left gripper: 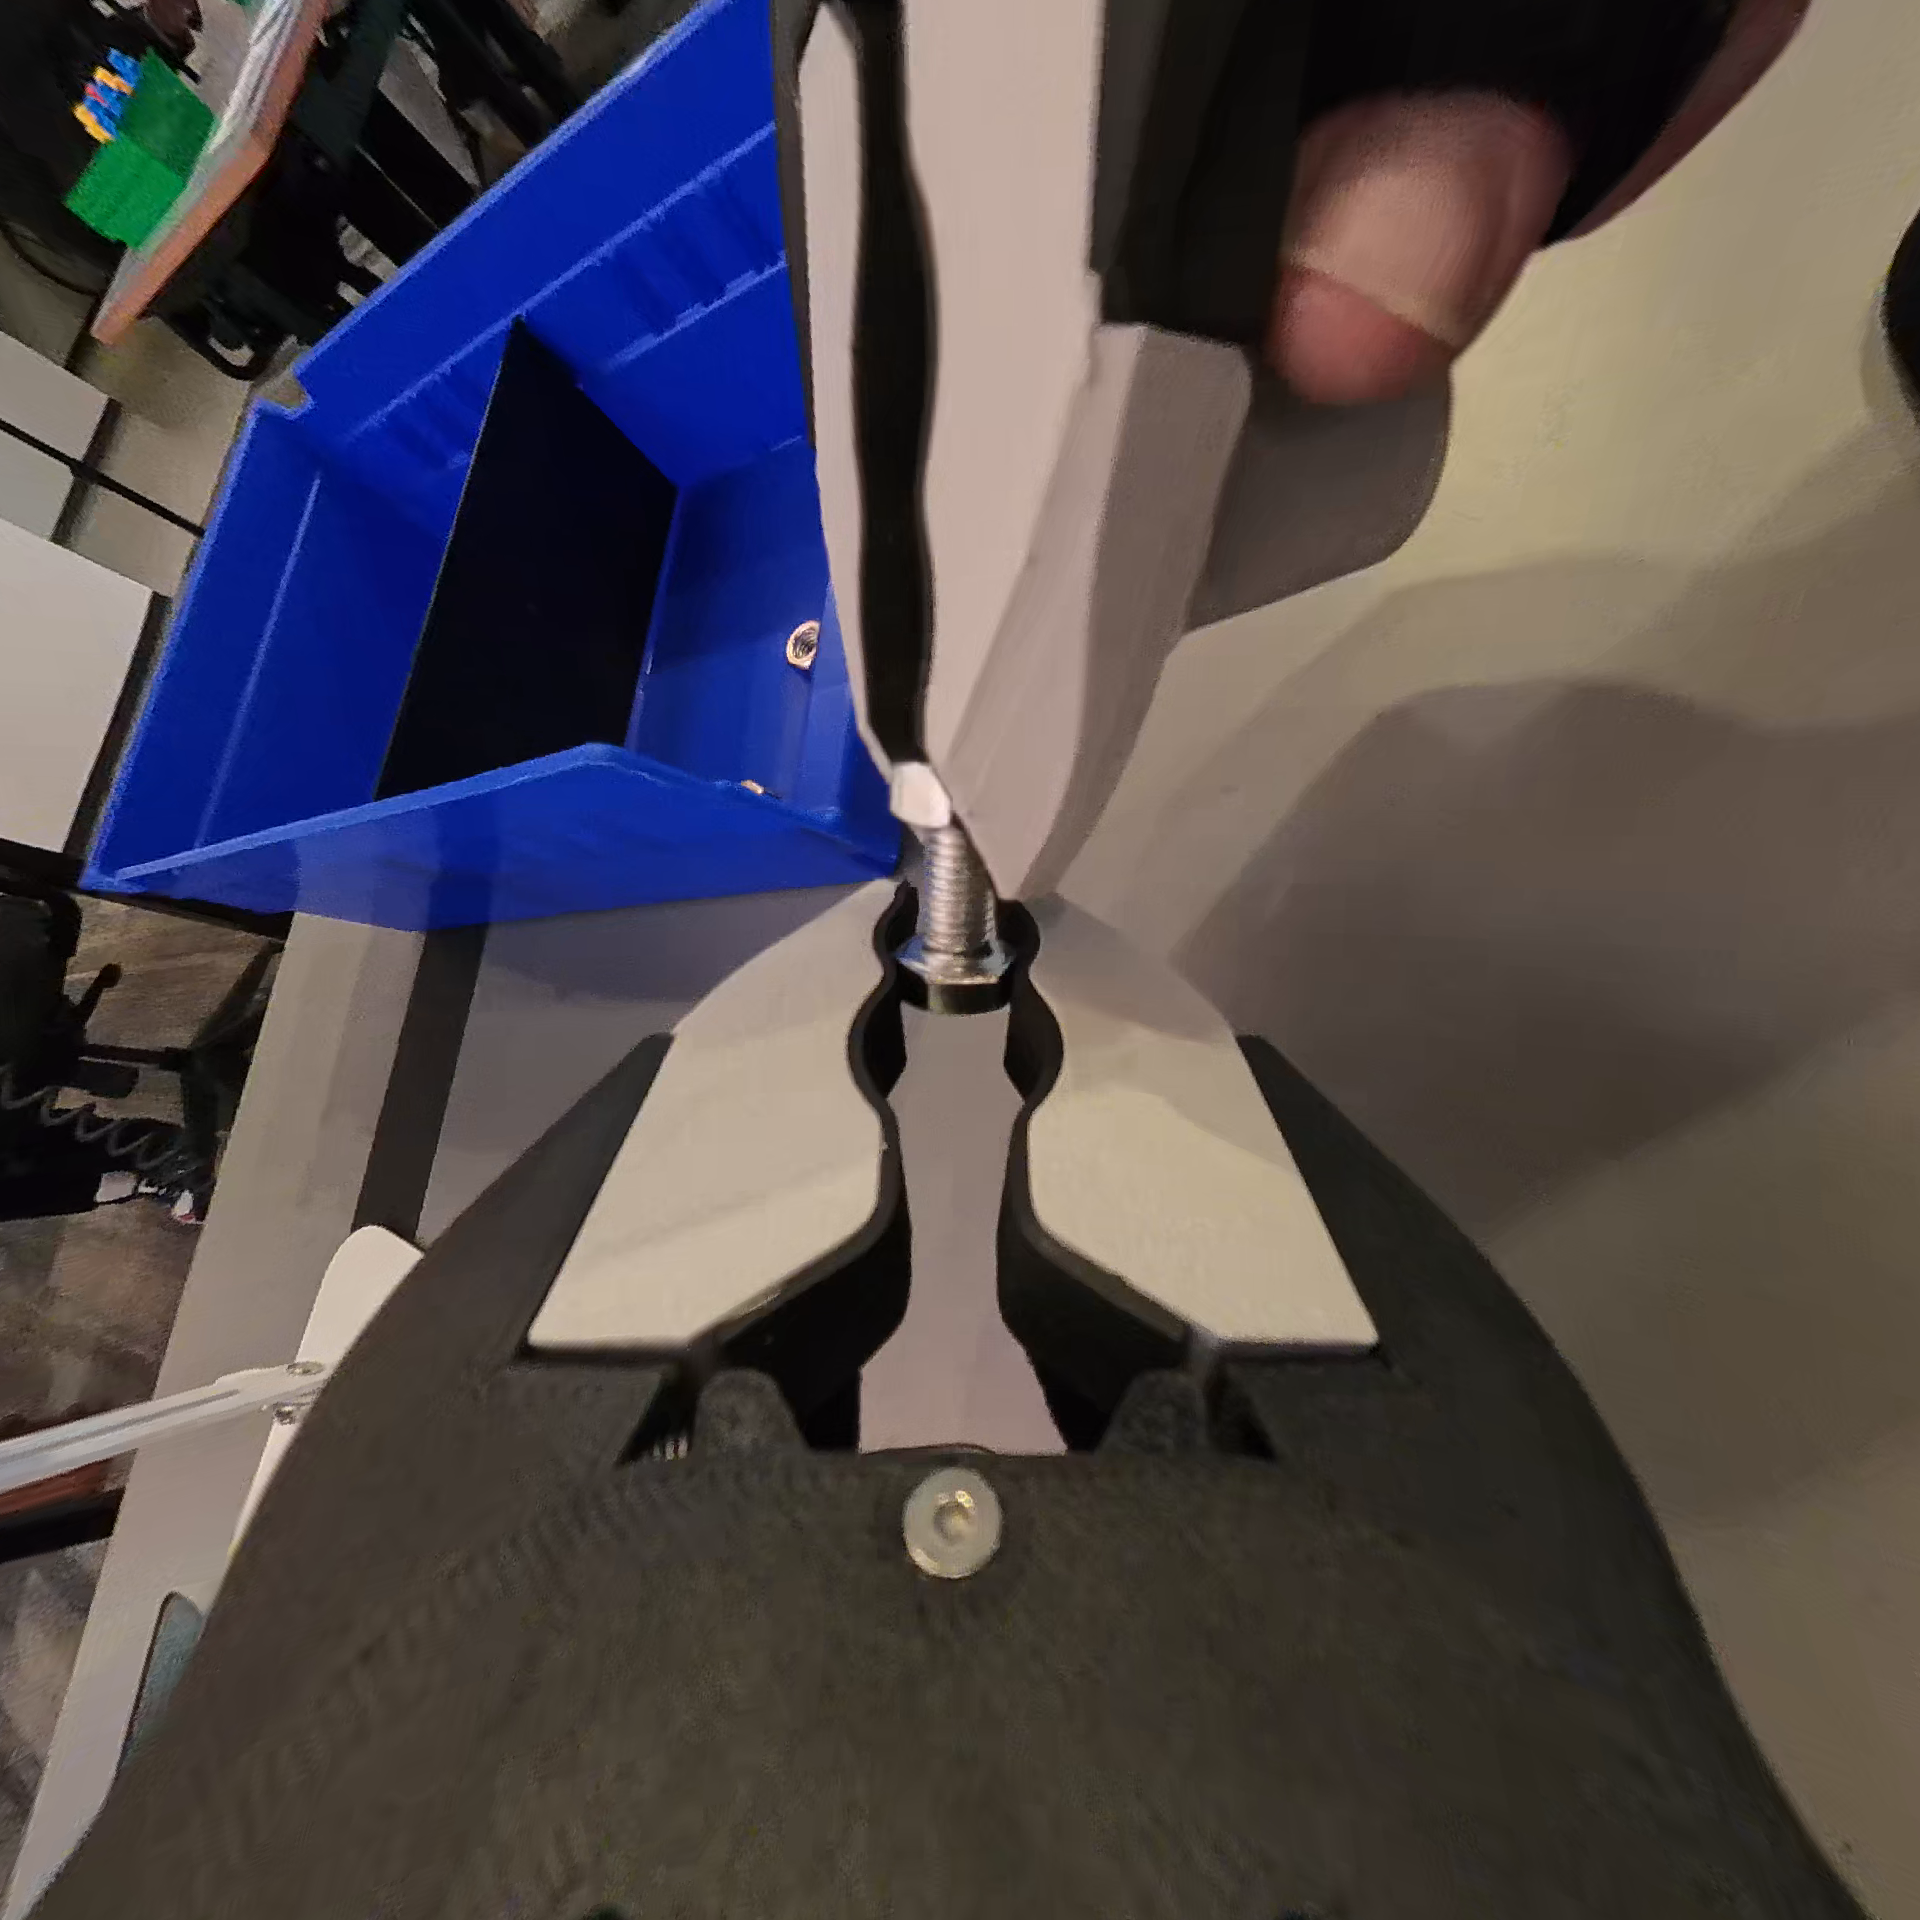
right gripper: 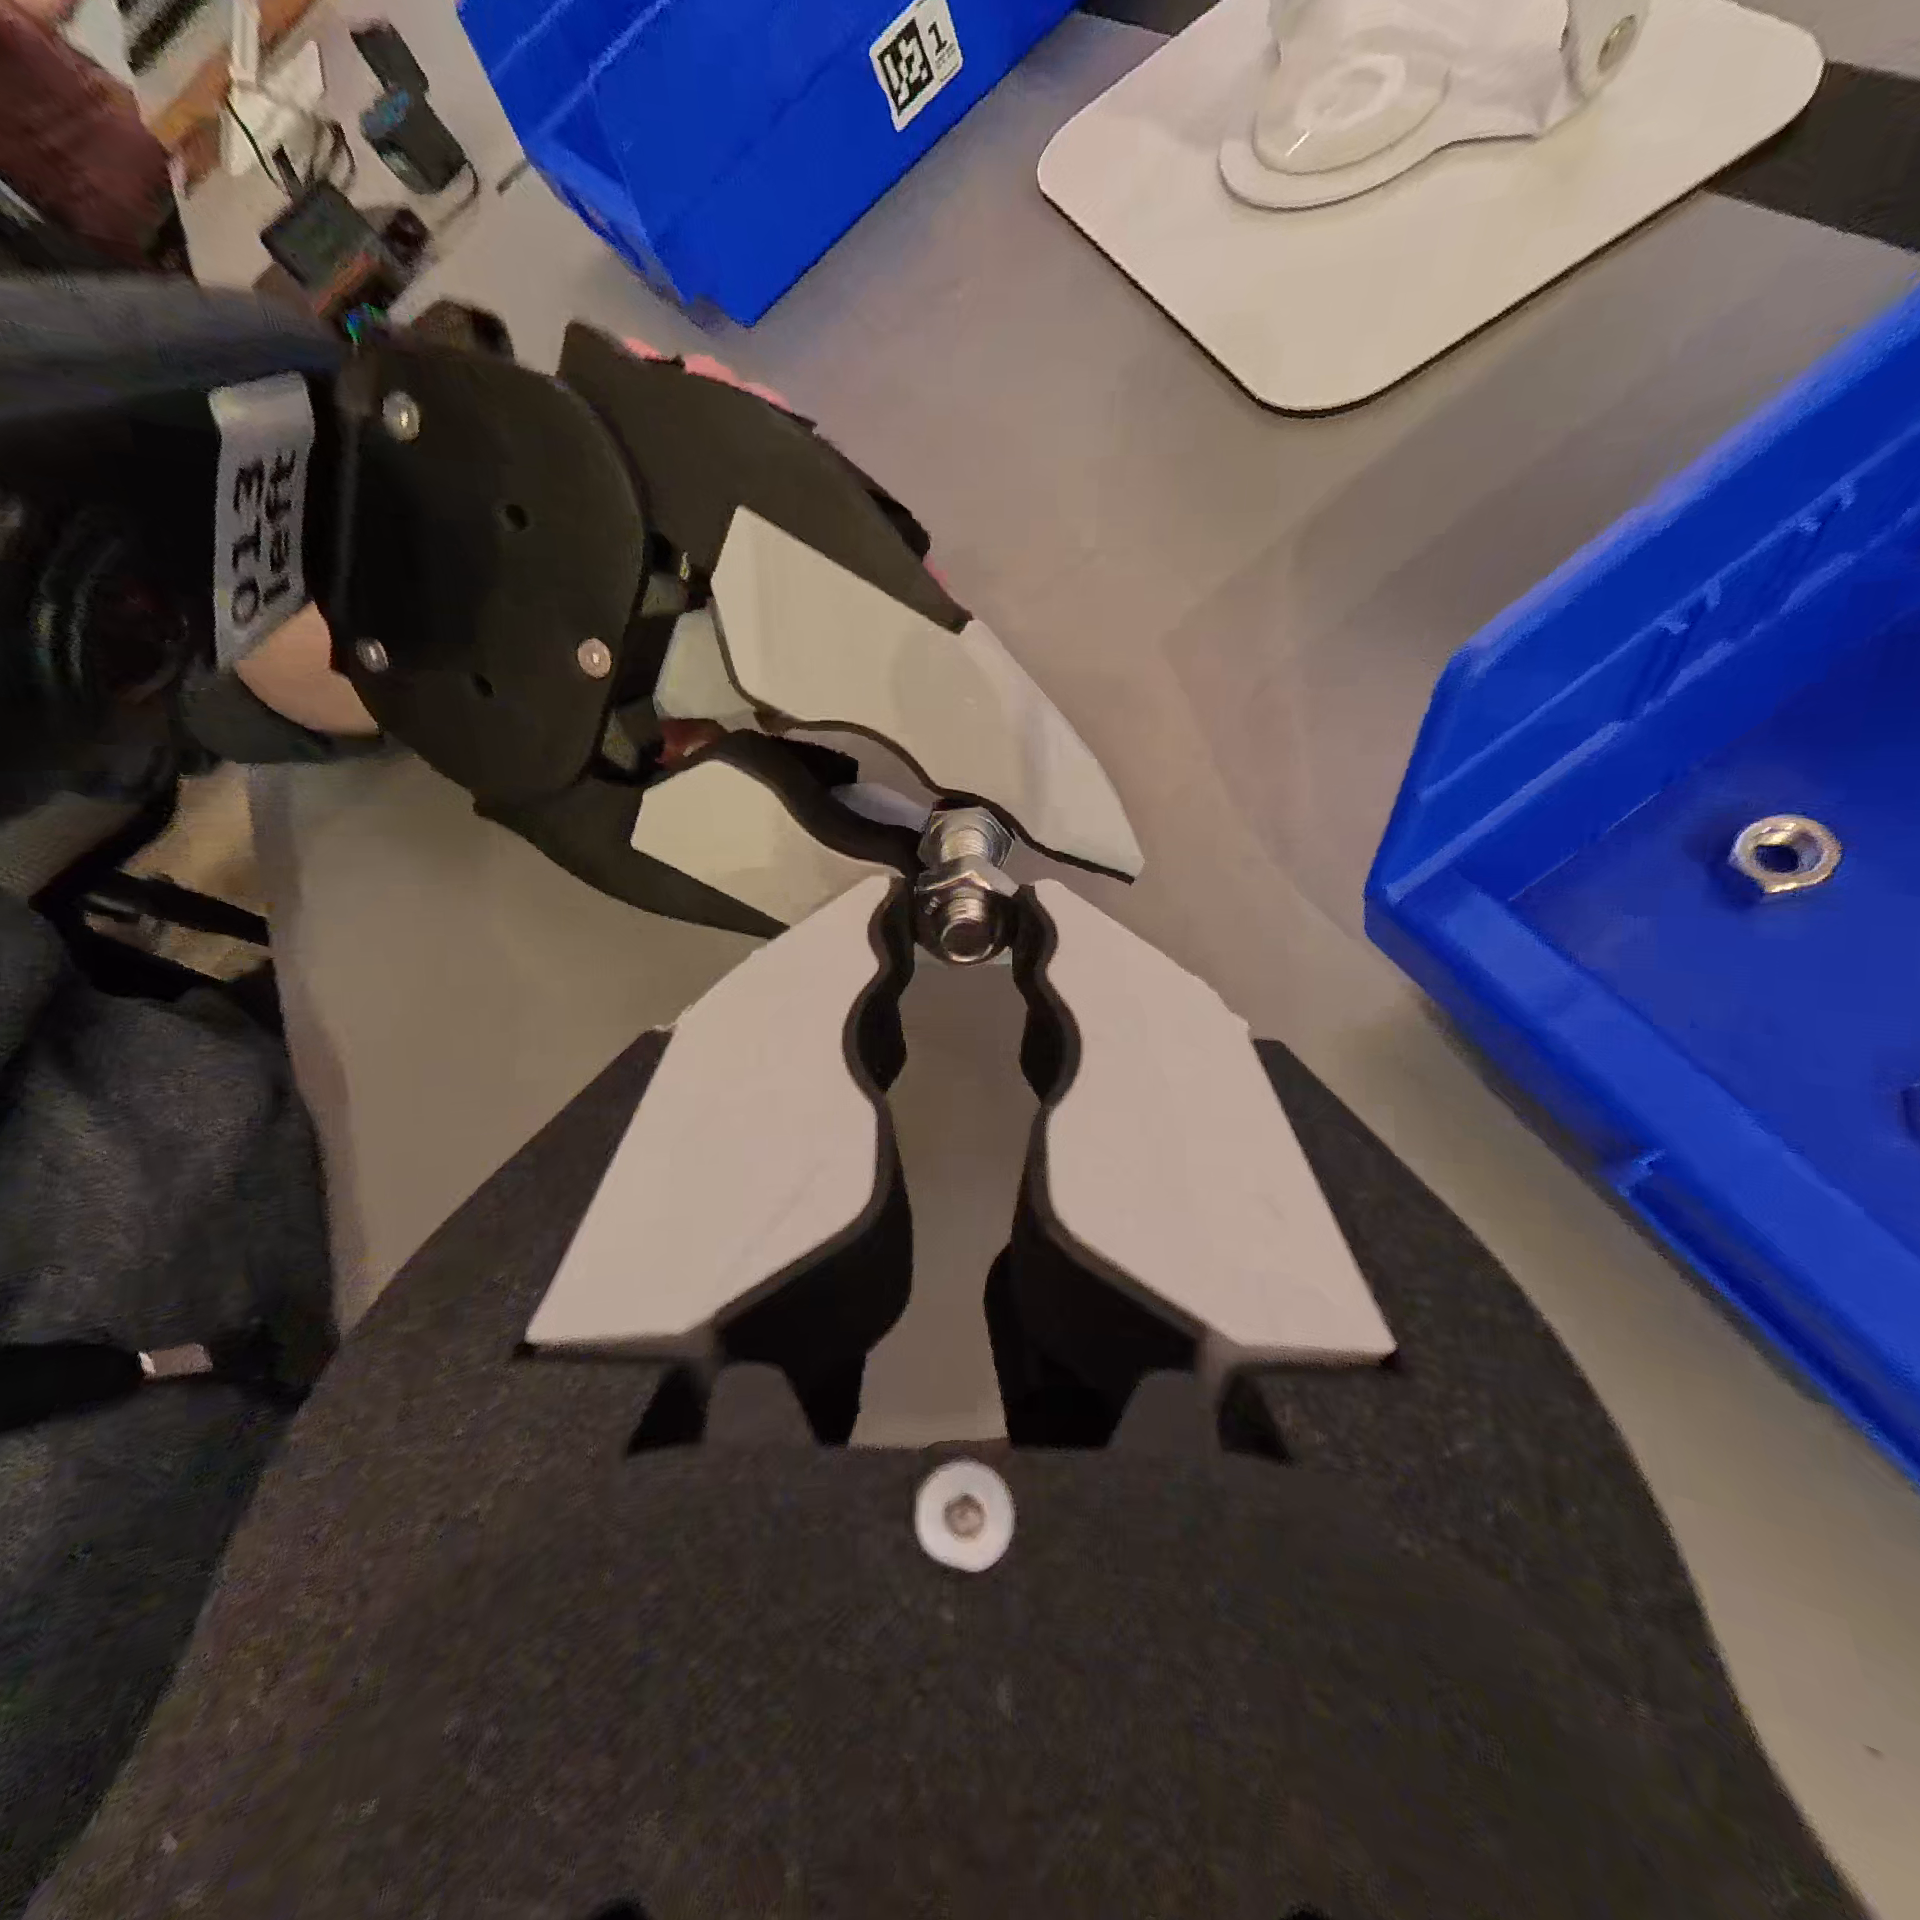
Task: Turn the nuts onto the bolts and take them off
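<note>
Two grippers meet mid-frame on one bolt (right gripper: 961, 883). Left gripper (left gripper: 958, 971) clamps its head; right gripper (right gripper: 961, 914) apparently pinches the nut (right gripper: 964, 891).

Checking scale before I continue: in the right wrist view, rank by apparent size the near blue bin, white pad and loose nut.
1. Blue bin, though it is nearer the camera.
2. White pad.
3. Nut.

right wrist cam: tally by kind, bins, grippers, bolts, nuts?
Blue bins: 2, far bin, near bin
Grippers: 2, left gripper, right gripper
Bolts: 1, bolt
Nuts: 2, threaded nut on the bolt, loose nut in near bin
Total: 7
</note>
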`<action>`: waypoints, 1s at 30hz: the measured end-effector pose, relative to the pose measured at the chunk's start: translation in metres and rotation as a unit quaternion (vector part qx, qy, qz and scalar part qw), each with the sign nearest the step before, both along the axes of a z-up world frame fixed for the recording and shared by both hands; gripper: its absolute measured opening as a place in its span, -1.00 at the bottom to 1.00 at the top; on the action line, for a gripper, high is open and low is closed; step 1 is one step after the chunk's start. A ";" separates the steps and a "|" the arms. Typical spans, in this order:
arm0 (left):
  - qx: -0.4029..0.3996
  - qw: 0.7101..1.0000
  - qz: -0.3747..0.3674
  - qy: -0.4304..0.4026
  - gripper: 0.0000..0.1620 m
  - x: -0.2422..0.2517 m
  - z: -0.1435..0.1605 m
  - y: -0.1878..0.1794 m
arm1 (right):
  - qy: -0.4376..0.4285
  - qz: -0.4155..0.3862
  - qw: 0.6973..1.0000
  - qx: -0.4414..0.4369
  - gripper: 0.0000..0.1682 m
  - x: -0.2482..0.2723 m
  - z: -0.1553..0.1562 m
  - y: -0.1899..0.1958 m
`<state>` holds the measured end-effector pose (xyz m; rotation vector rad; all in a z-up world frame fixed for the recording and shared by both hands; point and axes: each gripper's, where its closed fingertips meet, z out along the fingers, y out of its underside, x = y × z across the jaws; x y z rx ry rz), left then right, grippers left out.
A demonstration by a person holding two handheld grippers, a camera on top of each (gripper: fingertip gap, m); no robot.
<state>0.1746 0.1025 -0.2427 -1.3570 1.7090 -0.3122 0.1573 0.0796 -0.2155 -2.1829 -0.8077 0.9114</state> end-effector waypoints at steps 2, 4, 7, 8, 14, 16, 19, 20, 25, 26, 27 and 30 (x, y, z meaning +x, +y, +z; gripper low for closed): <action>-0.026 1.000 -0.009 0.008 -0.82 -0.001 -0.002 -0.003 | -0.041 0.027 0.998 0.028 -0.79 0.000 -0.001 -0.001; -0.059 0.998 -0.029 0.003 -0.82 -0.001 -0.001 -0.009 | -0.099 0.080 0.988 0.092 -0.78 -0.001 0.001 -0.004; -0.158 0.983 -0.091 0.005 -0.82 -0.004 -0.001 -0.027 | -0.211 0.191 0.935 0.212 -0.78 -0.003 0.002 -0.011; -0.194 0.974 -0.118 0.012 -0.82 -0.007 -0.002 -0.036 | -0.246 0.234 0.908 0.247 -0.78 -0.004 0.001 -0.015; -0.401 0.876 -0.267 0.030 -0.82 -0.026 -0.004 -0.086 | -0.435 0.436 0.631 0.472 -0.79 -0.015 -0.002 -0.033; -0.424 0.859 -0.286 0.027 -0.82 -0.030 -0.003 -0.091 | -0.456 0.455 0.585 0.493 -0.79 -0.018 -0.001 -0.034; -0.425 0.859 -0.285 0.026 -0.82 -0.030 -0.003 -0.090 | -0.454 0.457 0.588 0.490 -0.79 -0.017 -0.001 -0.033; -0.426 0.859 -0.283 0.024 -0.82 -0.029 -0.002 -0.089 | -0.451 0.450 0.597 0.487 -0.78 -0.017 0.000 -0.032; -0.362 0.905 -0.222 -0.003 -0.82 -0.019 -0.001 -0.064 | -0.418 0.360 0.714 0.432 -0.51 -0.011 0.010 -0.020; -0.344 0.916 -0.206 -0.008 -0.82 -0.017 0.000 -0.058 | -0.399 0.331 0.749 0.412 -0.49 -0.010 0.014 -0.018; -0.324 0.927 -0.185 -0.015 -0.82 -0.014 0.000 -0.051 | -0.375 0.296 0.788 0.388 -0.49 -0.008 0.019 -0.015; -0.269 0.954 -0.128 -0.047 -0.82 -0.007 0.006 -0.030 | -0.271 0.179 0.904 0.279 -0.53 -0.002 0.026 -0.005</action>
